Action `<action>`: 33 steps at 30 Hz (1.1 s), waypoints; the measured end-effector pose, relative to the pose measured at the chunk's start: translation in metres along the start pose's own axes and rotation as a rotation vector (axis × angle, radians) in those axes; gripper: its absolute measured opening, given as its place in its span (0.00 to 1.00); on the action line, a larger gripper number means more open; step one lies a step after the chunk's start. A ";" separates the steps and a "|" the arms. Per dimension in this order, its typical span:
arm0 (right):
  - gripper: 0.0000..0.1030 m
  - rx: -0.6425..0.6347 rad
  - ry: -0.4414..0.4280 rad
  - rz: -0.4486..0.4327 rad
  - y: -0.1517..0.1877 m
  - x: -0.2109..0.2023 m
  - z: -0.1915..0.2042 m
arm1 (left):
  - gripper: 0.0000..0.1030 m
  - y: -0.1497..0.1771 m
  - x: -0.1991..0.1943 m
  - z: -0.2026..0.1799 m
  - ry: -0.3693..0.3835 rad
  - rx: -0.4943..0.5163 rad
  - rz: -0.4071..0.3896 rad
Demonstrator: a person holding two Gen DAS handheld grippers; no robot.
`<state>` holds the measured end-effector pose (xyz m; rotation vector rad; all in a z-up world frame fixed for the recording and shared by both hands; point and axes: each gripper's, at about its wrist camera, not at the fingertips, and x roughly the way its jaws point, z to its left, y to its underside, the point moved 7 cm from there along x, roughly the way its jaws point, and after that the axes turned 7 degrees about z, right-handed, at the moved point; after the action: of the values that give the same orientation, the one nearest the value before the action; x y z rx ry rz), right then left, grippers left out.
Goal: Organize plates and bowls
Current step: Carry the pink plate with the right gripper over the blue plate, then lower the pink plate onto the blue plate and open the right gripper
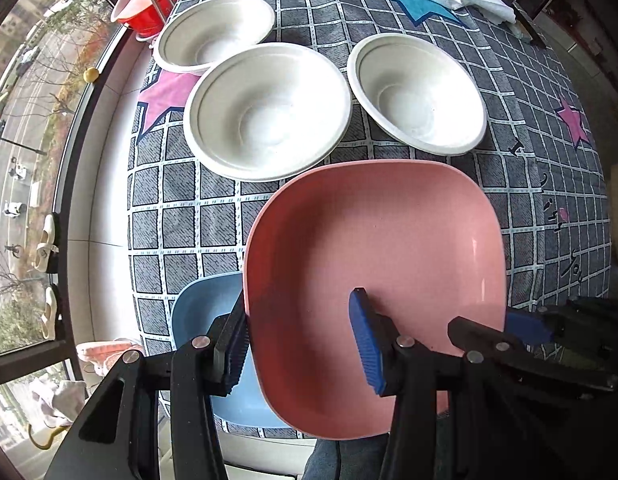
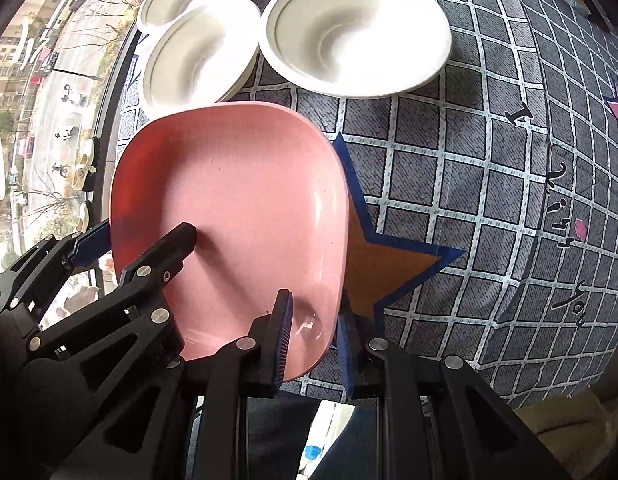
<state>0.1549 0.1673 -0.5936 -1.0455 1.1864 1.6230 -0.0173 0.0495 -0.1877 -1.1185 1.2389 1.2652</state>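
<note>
Both grippers hold the pink plate above the tabletop: left gripper jaws clamp its left rim, right gripper jaws clamp its right rim. The blue plate lies below-left, nearer the left gripper.

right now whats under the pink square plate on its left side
A light blue plate shows under the pink square plate in the left wrist view. Only its left part is visible; the rest is covered by the pink plate.

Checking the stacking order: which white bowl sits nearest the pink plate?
The middle white bowl; its rim nearly meets the pink plate, while the other two lie farther off.
</note>
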 end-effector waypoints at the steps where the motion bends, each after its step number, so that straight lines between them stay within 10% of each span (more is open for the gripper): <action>1: 0.23 -0.007 0.000 0.002 0.000 0.001 0.005 | 0.50 0.002 0.001 0.004 -0.004 -0.006 0.000; 26: 0.23 -0.131 0.006 0.114 0.010 0.072 0.088 | 0.50 0.054 0.047 0.080 -0.028 -0.123 0.086; 33: 0.23 -0.117 0.033 0.092 -0.001 0.083 0.094 | 0.73 0.057 0.051 0.086 -0.069 -0.123 0.065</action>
<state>0.1184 0.2714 -0.6530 -1.1096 1.1883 1.7711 -0.0749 0.1395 -0.2304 -1.1202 1.1671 1.4337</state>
